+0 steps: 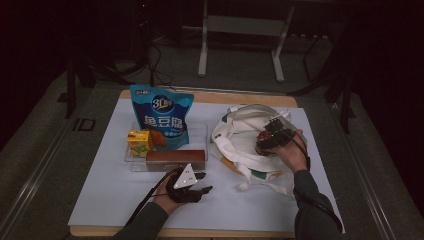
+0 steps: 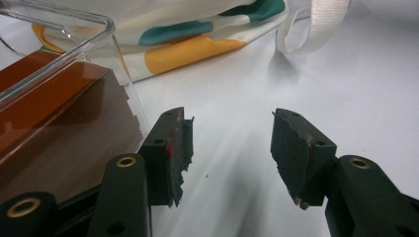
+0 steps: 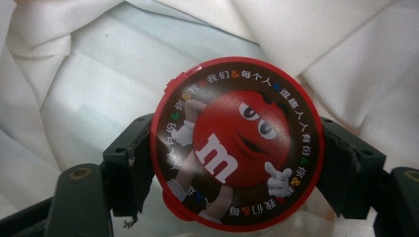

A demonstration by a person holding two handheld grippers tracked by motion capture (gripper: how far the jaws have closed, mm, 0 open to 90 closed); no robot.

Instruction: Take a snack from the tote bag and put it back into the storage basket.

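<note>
My right gripper [image 3: 237,163] is shut on a round red candy tin [image 3: 237,143] with a cartoon lid, held over the white fabric of the tote bag [image 3: 99,74]. From above, that gripper [image 1: 272,140] hovers at the mouth of the tote bag [image 1: 235,137] on the right of the table. My left gripper [image 2: 230,153] is open with nothing between its jaws, low over the white tabletop beside the clear tray [image 2: 74,59]. From above, the left gripper [image 1: 200,182] sits just in front of the brown box [image 1: 175,156] in the clear tray [image 1: 200,132].
A blue snack pouch [image 1: 162,117] stands in the tray with a yellow juice carton [image 1: 139,142] beside it. The tote's colourful underside [image 2: 197,42] and a strap loop [image 2: 316,29] lie ahead of the left gripper. Bare white table surface [image 1: 100,185] spreads at front left.
</note>
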